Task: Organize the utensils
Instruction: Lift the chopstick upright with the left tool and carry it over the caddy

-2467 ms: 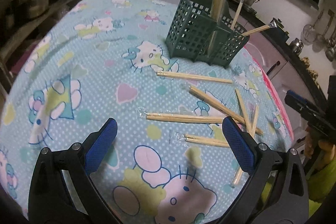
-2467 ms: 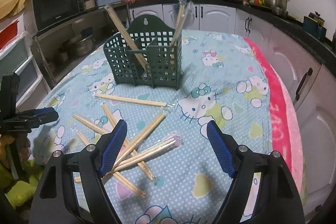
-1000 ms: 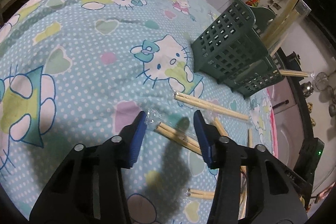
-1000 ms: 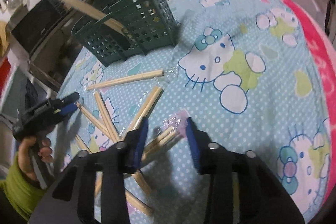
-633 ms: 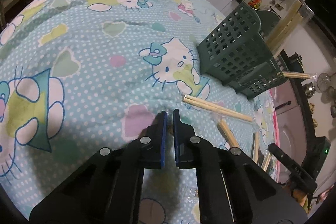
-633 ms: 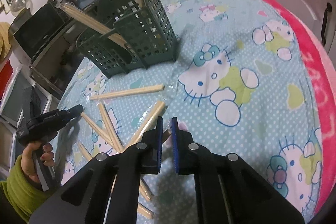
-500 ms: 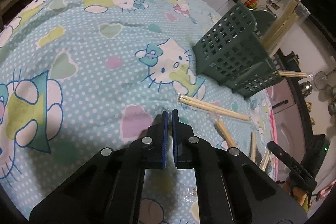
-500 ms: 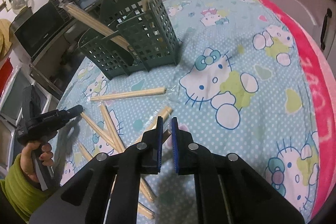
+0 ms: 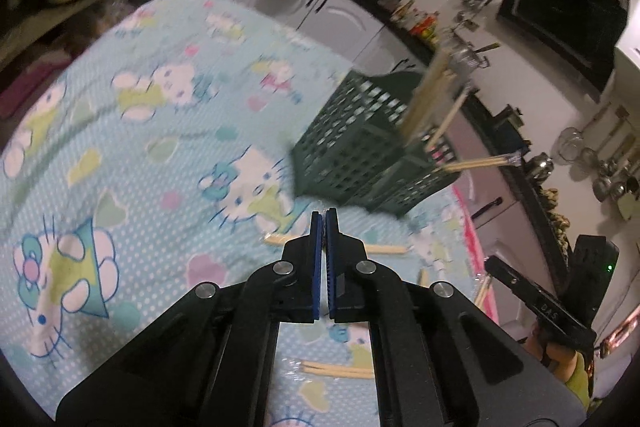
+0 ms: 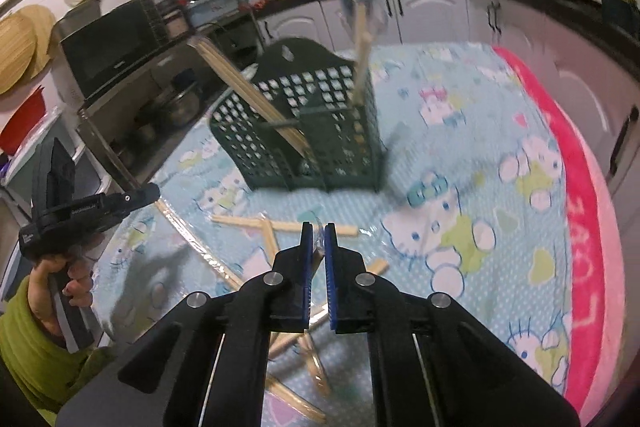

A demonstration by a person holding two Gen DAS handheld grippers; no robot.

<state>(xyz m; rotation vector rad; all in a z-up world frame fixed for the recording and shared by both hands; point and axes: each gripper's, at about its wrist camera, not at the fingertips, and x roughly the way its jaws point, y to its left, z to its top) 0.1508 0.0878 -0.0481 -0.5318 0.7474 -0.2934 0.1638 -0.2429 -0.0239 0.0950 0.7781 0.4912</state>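
With the left gripper (image 9: pixel 324 217) clamped tight, its catch hidden, and the right gripper (image 10: pixel 318 231) pinching what looks like a wrapped chopstick pair (image 10: pixel 319 247), each should tip its load upright over the green caddy (image 10: pixel 316 131) on the counter (image 10: pixel 460 155).
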